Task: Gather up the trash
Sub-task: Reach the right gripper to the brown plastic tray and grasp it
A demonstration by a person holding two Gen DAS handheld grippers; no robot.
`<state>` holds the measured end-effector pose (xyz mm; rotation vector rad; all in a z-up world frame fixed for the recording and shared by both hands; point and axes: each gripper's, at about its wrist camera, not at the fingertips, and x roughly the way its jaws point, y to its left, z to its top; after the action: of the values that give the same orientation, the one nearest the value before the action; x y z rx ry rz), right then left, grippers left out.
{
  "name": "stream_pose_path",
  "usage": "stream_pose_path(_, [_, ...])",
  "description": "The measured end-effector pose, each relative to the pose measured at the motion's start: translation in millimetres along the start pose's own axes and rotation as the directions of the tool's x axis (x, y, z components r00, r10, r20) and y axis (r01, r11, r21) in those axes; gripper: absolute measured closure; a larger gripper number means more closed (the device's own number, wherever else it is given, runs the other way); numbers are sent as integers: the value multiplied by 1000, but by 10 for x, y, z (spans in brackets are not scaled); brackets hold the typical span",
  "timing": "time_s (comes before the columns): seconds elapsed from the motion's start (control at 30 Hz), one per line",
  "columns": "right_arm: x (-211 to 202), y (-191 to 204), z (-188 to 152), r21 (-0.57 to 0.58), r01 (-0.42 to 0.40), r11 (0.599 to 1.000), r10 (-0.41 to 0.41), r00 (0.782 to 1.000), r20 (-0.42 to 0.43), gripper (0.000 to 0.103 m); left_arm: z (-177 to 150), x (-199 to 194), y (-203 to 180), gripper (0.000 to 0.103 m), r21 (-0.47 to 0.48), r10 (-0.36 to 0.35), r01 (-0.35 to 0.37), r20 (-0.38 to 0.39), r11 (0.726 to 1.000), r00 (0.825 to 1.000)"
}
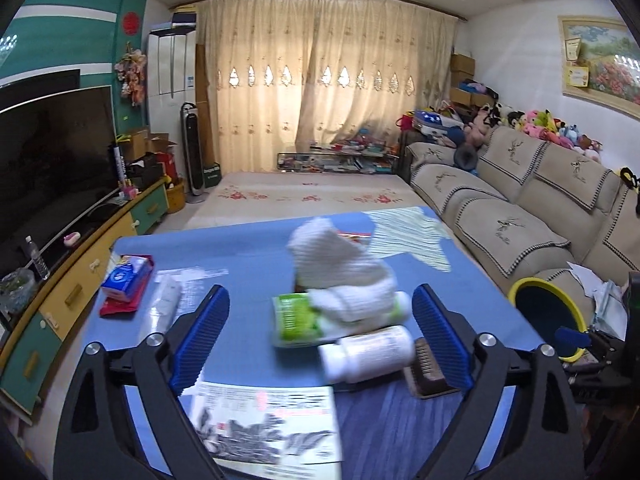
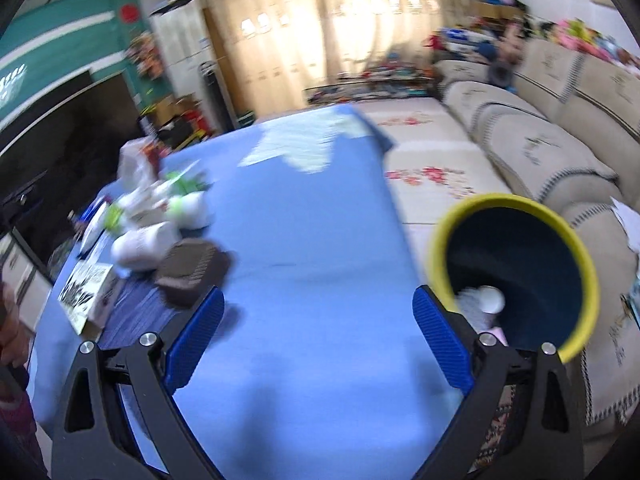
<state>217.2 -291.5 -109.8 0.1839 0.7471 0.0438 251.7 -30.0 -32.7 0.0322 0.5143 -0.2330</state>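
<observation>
My left tool (image 1: 320, 332) stood wide open over the blue table (image 1: 248, 268) with nothing in its grip, and the litter lay straight ahead of it, between the spread fingers. Nearest was the white bottle (image 1: 366, 354), lying on its side with its long axis running across my line of reach, roughly from finger to finger and tilted a little. Just beyond it, touching or nearly so, lay the green-and-white packet (image 1: 294, 320), with a crumpled white tissue (image 1: 340, 264) heaped on top. A dark brush-like block (image 1: 426, 364) sat just beside the bottle, close to the right-hand finger.

My right tool (image 2: 318, 332) was open just as wide and empty, over a bare stretch of table. From there the same pile lay well off to the left and ahead, the bottle (image 2: 142, 246) blurred. The yellow-rimmed bin (image 2: 516, 272) stood off the table's right edge, hard by that tool's right finger, with some white rubbish already inside.

So I judged the left tool the nearer to the bottle. Because the bottle lay crosswise, I expected to turn the wrist so the fingers closed across its narrow body, then carry it rightward to the bin.
</observation>
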Motion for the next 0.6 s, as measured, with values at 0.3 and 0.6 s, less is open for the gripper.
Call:
stream_pose_path(0.3, [405, 593, 187, -170, -88, 982, 80, 996, -48, 13, -129, 208, 356, 8, -52, 28, -25, 46, 998, 999])
stream_pose_path(0.6, [696, 776, 296, -324, -149, 934, 117, 986, -115, 13, -266, 411, 463, 8, -99, -5, 8, 31, 995, 1000])
